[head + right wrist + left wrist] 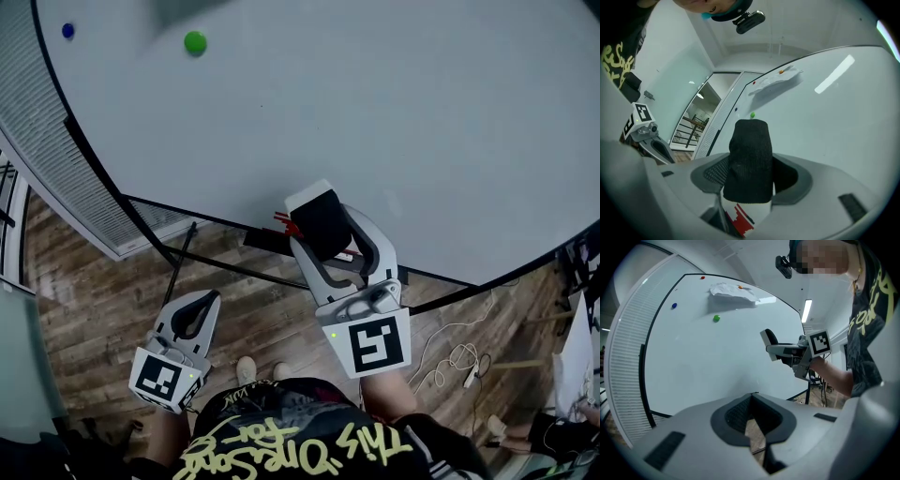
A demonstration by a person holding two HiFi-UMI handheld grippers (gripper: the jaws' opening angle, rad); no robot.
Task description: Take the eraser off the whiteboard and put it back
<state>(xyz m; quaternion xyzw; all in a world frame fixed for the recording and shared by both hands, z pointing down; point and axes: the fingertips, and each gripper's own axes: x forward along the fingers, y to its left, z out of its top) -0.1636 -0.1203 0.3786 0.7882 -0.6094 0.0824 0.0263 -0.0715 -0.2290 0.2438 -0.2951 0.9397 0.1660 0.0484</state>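
Observation:
My right gripper point(319, 220) is shut on the eraser point(321, 221), a white block with a black felt face and red print. In the right gripper view the eraser point(750, 161) stands upright between the jaws, felt side toward the whiteboard point(825, 112). It is held a little off the whiteboard point(356, 112), just above the board's lower edge and the marker tray point(272, 239). My left gripper point(192, 314) hangs low at the left, shut and empty, away from the board. In the left gripper view the right gripper point(780, 348) shows at mid-right with the eraser.
A green magnet point(195, 42) and a blue magnet point(67, 30) stick to the board's upper left; a crumpled paper point(732, 290) is pinned near its top. Red markers point(286, 223) lie on the tray. Cables point(455, 356) trail over the wooden floor at right.

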